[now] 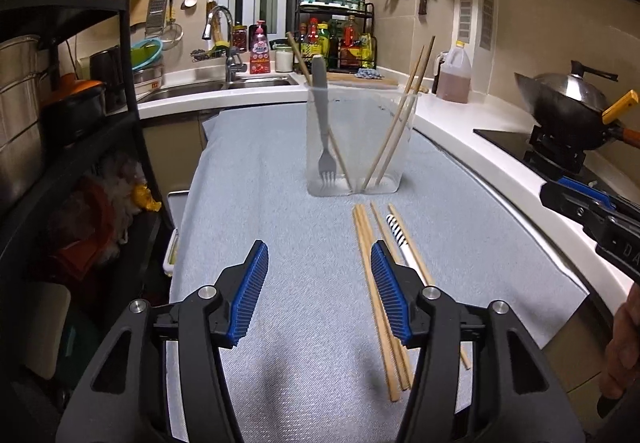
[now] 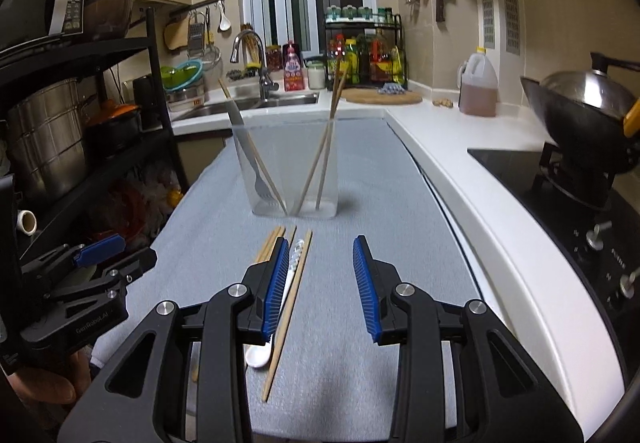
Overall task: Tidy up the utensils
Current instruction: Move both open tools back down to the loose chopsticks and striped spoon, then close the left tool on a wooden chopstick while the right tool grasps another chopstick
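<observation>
My left claw (image 1: 319,253) was apart, with nothing between its ridged blue pads. My right claw (image 2: 320,247) was apart and empty too. Long wooden chopsticks (image 1: 365,243) lay flat on the bumpy grey mat (image 1: 260,179), beside what looked like a white spoon (image 2: 267,347). The clear plastic holder (image 1: 356,141) held a grey fork (image 1: 323,131) and more sticks.

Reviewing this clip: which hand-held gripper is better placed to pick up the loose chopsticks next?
Left, probably: the left hand-held gripper has the loose chopsticks beside its finger; the right hand-held gripper sits right of them.
</observation>
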A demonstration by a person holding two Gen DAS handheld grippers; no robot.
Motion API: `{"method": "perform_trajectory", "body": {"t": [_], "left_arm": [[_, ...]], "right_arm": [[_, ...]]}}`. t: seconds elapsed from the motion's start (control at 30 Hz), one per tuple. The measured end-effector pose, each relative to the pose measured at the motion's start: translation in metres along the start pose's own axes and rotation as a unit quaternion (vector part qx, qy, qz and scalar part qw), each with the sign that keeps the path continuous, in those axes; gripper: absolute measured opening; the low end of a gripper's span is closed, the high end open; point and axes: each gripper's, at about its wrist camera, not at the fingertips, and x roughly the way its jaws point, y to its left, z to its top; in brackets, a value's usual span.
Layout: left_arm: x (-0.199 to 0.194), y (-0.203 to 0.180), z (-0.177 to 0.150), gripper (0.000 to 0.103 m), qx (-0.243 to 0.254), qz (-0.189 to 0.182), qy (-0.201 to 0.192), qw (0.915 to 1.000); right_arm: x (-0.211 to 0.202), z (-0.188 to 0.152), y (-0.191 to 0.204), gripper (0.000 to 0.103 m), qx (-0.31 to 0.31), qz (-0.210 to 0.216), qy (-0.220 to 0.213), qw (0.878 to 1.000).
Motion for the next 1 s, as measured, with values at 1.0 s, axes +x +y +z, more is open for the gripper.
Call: {"method": "perform_trajectory", "body": {"t": [1.0], "left_arm": [[0.049, -0.013, -0.051, 0.025, -0.037, -0.097, 0.139, 0.9848]], "right_arm": [[0.070, -0.083, 0.032, 0.017, -0.006, 0.056, 0.161, 0.985]]}}
